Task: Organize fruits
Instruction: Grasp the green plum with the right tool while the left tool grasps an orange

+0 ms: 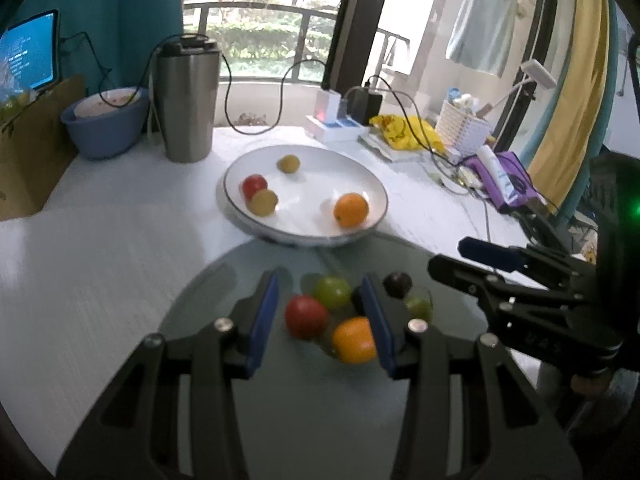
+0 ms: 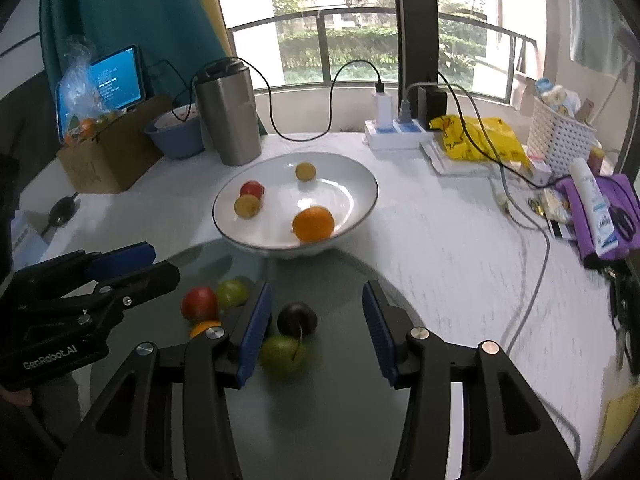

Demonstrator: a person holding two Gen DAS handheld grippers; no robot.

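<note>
A white bowl (image 1: 360, 184) (image 2: 360, 184) holds an orange (image 1: 351, 209) (image 2: 313, 223), a red fruit (image 1: 253, 185) (image 2: 251, 189) and two yellowish fruits (image 1: 263, 201) (image 1: 288, 163). On the grey glass plate (image 1: 304, 400) (image 2: 320, 400) lie a red fruit (image 1: 306, 316) (image 2: 199, 303), a green fruit (image 1: 331, 291) (image 2: 233, 291), an orange (image 1: 354, 340) (image 2: 203, 327), a dark plum (image 1: 397, 284) (image 2: 297, 318) and a second green fruit (image 1: 420, 307) (image 2: 282, 354). My left gripper (image 1: 324, 320) is open above the red fruit and orange. My right gripper (image 2: 316, 328) is open around the plum and second green fruit.
A steel tumbler (image 1: 188, 100) (image 2: 230, 112), blue bowl (image 1: 105, 122), cardboard box (image 2: 108, 152) and tablet (image 2: 116, 78) stand at the back left. A power strip with cables (image 2: 392, 132), yellow bag (image 2: 476, 136), white basket (image 2: 560, 136) and purple pouch (image 2: 600, 216) lie to the right.
</note>
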